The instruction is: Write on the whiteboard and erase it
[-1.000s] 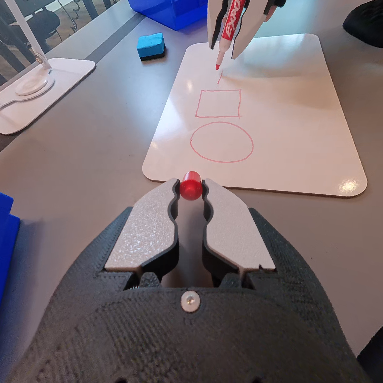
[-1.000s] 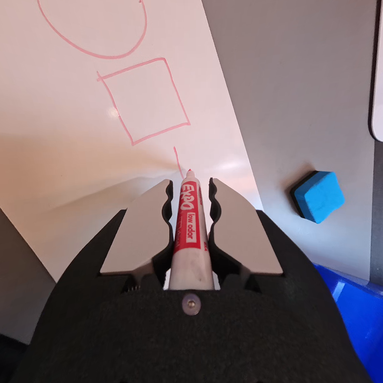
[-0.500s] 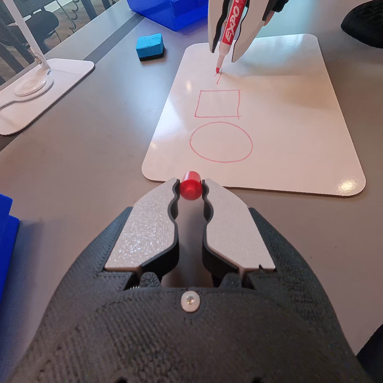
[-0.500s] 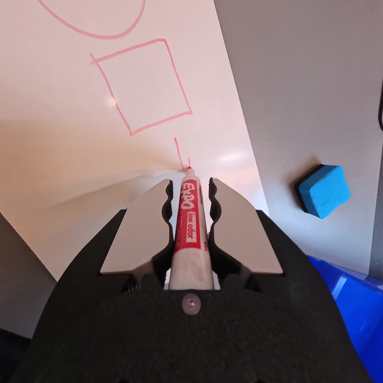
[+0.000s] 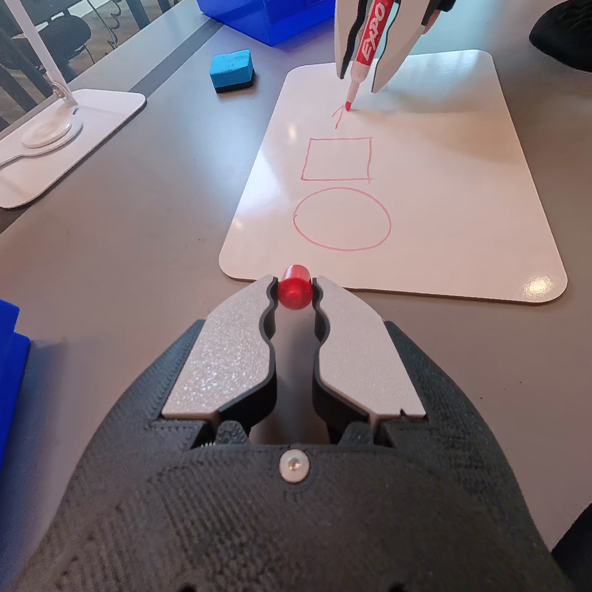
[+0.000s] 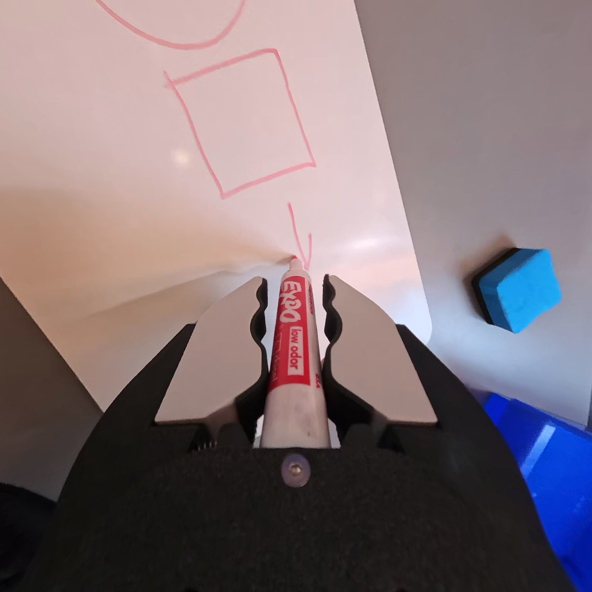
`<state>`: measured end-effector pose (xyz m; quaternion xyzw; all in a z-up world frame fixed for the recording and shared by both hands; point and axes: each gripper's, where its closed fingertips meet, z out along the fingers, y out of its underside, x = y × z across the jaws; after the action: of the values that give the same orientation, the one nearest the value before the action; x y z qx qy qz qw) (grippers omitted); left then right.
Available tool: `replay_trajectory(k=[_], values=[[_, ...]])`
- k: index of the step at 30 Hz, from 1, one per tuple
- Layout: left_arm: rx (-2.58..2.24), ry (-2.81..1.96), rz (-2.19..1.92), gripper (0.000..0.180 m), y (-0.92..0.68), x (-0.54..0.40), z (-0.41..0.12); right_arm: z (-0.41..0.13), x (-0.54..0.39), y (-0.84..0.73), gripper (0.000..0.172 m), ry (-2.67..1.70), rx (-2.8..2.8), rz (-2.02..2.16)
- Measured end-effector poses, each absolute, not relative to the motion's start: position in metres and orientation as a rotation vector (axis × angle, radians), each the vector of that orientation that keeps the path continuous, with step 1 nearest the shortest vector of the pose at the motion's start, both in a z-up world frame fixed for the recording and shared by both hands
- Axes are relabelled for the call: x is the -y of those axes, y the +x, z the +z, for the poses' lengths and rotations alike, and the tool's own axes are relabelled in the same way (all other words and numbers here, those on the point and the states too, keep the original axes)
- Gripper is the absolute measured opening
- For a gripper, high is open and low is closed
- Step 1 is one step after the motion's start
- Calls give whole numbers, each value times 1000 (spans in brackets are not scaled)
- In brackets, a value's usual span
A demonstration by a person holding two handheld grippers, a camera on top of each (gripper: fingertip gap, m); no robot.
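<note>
We had the marker (image 6: pixel 296 336) clamped in our right gripper (image 6: pixel 293 285), gripped well back along its barrel, its tip down on the whiteboard (image 5: pixel 448 192) at the top centre of the left wrist view, beside a small arrow-like mark (image 5: pixel 338 117). Our left gripper (image 5: pixel 294 282) sat low at the board's near edge, its jaws narrow and pinched on the red cap (image 5: pixel 294 288).

The risks, as we judged them: the marker was held only near its back, so pressing too hard could have tipped it in the jaws and smeared the line. A dragged finger could have wiped the square (image 5: pixel 336 159) or the circle (image 5: pixel 341 218). The cap, caught just at the fingertips, could have popped out.

The board lay flat and glossy on a grey table (image 5: pixel 128 224). The blue eraser (image 5: pixel 232 70) waited in the upper left, off the board, with a blue bin (image 5: pixel 269 22) behind it and a white lamp base (image 5: pixel 51 134) at the far left.
</note>
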<state>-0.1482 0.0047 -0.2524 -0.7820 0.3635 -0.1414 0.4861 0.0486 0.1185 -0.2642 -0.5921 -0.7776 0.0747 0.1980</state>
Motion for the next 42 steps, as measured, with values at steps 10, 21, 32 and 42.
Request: replay_trajectory(k=[10, 21, 32, 42], values=[[-886, -1901, -344, 20, -148, -5, -252, -253, -127, 50, 36, -1658, 2119, 215], [-882, -1905, -344, 20, -149, -5, -252, -260, -155, 62, 36, -1727, 2061, 161], [-884, -1904, -348, 20, -149, -5, -252, -261, -168, 60, 35, -1751, 2060, 125], [-887, -1904, -347, 20, -148, -5, -253, -264, -132, 64, 35, -1751, 2151, 177]])
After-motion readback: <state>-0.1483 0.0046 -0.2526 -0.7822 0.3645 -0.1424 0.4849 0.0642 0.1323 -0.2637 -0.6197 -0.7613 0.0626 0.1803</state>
